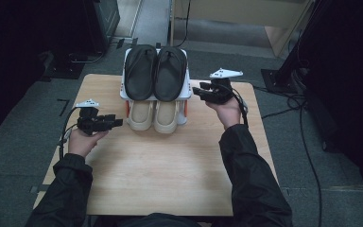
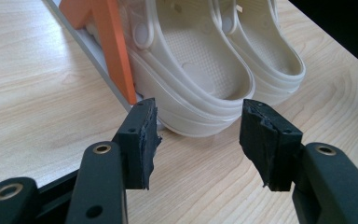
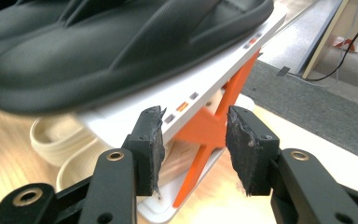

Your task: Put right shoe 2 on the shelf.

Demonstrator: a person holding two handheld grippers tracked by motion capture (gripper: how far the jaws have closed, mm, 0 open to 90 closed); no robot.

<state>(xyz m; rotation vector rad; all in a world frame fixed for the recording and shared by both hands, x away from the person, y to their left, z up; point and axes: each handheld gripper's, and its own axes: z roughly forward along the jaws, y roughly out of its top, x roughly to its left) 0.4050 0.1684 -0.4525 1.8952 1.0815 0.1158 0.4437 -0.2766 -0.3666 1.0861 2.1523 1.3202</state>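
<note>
While both hands flank the shoe rack (image 1: 187, 92) at upper centre of the high view, the work looks to be at the approach stage, nothing gripped yet. At left, the left gripper (image 1: 117, 122) stands wide apart and empty, just short of the cream clogs (image 1: 152, 115) on the lower tier; next it must advance so a clog's wall sits between the jaws. At right, the right gripper (image 1: 198, 91), also parted and empty, sits close beside the upper shelf edge under the black slippers (image 1: 155, 71).

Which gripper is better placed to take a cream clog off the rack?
Left. The left gripper is open, level with the clogs and aimed at them; the right gripper faces the top shelf.
</note>
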